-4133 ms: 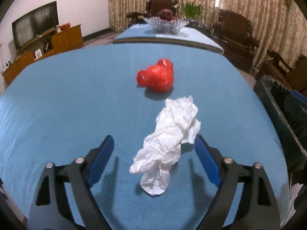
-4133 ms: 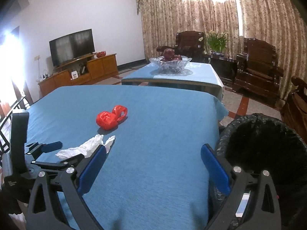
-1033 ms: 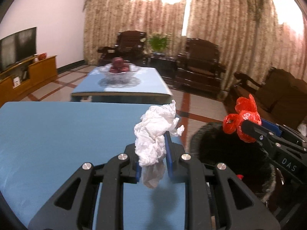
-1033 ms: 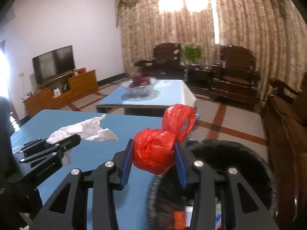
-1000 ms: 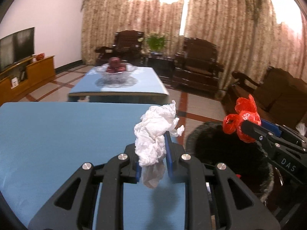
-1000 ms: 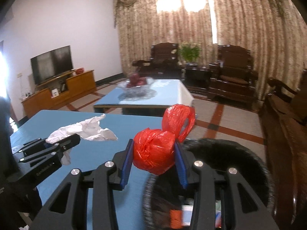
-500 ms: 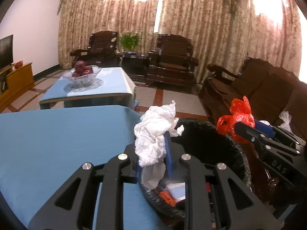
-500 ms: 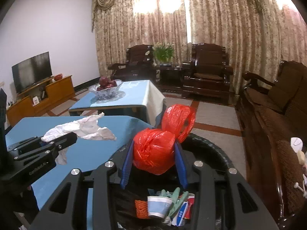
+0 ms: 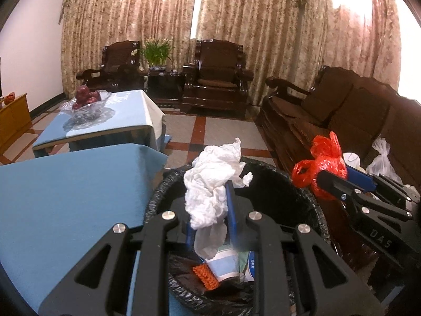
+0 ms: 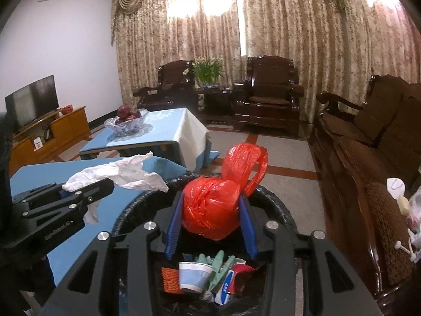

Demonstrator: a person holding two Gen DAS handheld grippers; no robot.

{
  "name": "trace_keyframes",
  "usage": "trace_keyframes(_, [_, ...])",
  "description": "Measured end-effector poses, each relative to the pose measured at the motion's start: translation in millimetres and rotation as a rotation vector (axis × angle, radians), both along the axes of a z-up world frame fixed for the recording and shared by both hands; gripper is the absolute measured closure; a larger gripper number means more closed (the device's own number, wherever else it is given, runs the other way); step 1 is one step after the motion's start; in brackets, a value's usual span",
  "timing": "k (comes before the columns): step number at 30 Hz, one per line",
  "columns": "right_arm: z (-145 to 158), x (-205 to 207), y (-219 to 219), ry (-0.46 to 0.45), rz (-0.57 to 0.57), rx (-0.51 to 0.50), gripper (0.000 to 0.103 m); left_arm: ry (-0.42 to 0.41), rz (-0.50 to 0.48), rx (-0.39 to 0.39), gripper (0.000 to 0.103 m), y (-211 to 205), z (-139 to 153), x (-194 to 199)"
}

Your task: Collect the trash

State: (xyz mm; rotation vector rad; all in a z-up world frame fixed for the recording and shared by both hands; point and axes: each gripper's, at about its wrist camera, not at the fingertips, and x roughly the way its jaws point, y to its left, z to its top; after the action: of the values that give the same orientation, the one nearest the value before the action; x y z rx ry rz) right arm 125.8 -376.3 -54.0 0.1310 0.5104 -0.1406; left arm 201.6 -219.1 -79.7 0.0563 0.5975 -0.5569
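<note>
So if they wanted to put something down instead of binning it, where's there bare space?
The blue tabletop left of the trash bin looks bare up to its edge. The bin's bottom is crowded with a paper cup and wrappers. The far low table has free cloth beside its fruit bowl.

tissue (image 9: 210,184): white | bag (image 10: 210,210): red | bin liner (image 9: 302,197): black | tablecloth (image 9: 65,184): blue

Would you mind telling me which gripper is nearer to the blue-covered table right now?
Left. The left gripper, shut on the white tissue, sits at the bin's table-side rim by the blue table. The right gripper, clamping the red bag, is farther over the bin.
</note>
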Motion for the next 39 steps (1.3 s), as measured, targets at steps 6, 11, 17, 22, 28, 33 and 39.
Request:
trace_keyframes(6, [-17, 0, -14, 0.026, -0.017, 0.015, 0.063, 0.029, -0.022, 0.017, 0.084, -18, -17, 9])
trace_keyframes(11, [-34, 10, -24, 0.06, -0.015, 0.028, 0.063, 0.069, -0.043, 0.029, 0.084, -27, -35, 26])
trace_keyframes(17, [-57, 28, -31, 0.109, -0.024, 0.018, 0.05, 0.116, -0.07, 0.026, 0.064, -35, -48, 43])
trace_keyframes(22, [-59, 27, -35, 0.109, -0.072, -0.022, 0.019, 0.135, -0.061, -0.03, 0.039, -27, -47, 50])
trace_keyframes(28, [-52, 17, -33, 0.102, -0.103, -0.066, 0.006, 0.105, -0.017, -0.046, 0.021, -6, -36, 52])
trace_keyframes(33, [-44, 10, -30, 0.086, -0.096, -0.055, 0.006, 0.071, 0.017, -0.028, 0.013, 18, -24, 47])
trace_keyframes(39, [-28, 0, -22, 0.059, -0.063, 0.003, 0.006, 0.031, 0.076, -0.003, 0.011, 53, -8, 31])
